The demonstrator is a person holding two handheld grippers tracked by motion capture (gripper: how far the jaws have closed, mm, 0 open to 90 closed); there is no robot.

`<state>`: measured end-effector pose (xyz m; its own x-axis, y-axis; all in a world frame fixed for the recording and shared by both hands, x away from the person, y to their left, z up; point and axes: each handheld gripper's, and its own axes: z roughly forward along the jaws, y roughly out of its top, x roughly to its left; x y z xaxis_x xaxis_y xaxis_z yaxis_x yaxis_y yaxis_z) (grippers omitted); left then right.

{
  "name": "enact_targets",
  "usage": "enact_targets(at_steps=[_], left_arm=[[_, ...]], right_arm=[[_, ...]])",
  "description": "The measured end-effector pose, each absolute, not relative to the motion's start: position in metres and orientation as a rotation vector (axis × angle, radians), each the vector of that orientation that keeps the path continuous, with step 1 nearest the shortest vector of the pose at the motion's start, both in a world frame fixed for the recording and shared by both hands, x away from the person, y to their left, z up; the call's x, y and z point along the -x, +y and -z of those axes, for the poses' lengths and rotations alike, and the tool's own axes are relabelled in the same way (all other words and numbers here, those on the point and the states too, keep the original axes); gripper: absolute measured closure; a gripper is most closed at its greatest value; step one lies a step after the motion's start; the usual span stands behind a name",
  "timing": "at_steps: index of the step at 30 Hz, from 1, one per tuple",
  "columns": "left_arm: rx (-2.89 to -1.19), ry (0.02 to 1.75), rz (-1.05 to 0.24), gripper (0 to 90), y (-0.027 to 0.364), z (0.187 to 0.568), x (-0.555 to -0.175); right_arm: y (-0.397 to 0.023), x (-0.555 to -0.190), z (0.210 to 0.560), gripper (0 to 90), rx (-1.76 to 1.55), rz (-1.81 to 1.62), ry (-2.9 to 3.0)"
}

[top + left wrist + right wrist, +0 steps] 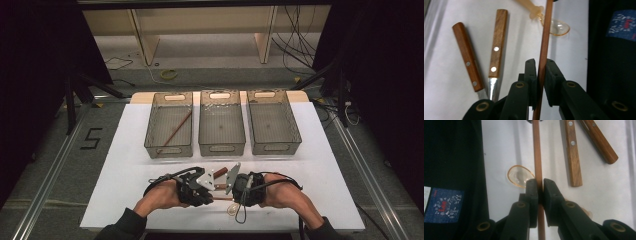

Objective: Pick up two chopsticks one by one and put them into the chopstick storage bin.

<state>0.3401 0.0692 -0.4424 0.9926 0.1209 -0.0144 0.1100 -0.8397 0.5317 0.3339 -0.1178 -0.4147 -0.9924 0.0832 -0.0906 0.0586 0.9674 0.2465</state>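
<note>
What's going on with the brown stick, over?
Left hand-held gripper and right hand-held gripper both shut on the brown chopstick. Chopstick held above the table. Two wooden-handled knives and clear spoon lie close by.

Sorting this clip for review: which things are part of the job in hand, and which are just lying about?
In hand:
- brown stick, gripped by left tool and right tool
- left bin, already holding a similar stick

Lying about:
- two wood-handled knives
- clear plastic spoon
- two empty bins

Between the three bins and the hands, the table is open at both sides. Two wooden-handled knives and a clear spoon lie close around the tongs.
</note>
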Motion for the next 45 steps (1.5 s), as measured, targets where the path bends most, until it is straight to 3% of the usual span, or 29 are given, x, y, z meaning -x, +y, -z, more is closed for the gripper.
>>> enact_targets(at_steps=[3,4,8,20,45], left_arm=[[-2.567,0.178,-0.033,84.1,0.069,0.442,-0.341],[-2.571,0.185,-0.049,84.2,0.071,0.442,-0.342],[-2.544,0.251,-0.054,84.4,0.079,0.441,-0.349],[-2.456,0.448,-0.157,84.4,0.106,0.433,-0.365],[-2.259,0.753,-0.297,84.3,0.16,0.412,-0.392]], right_arm=[[-0.121,-0.338,0.413,77.8,-0.14,-0.4,2.993],[-0.123,-0.339,0.412,71.0,-0.146,-0.421,2.989],[-0.13,-0.342,0.403,58.1,-0.231,-0.522,2.947],[-0.147,-0.346,0.388,38.9,-0.328,-0.673,2.889],[-0.157,-0.347,0.405,33.6,-0.372,-0.654,2.92]])
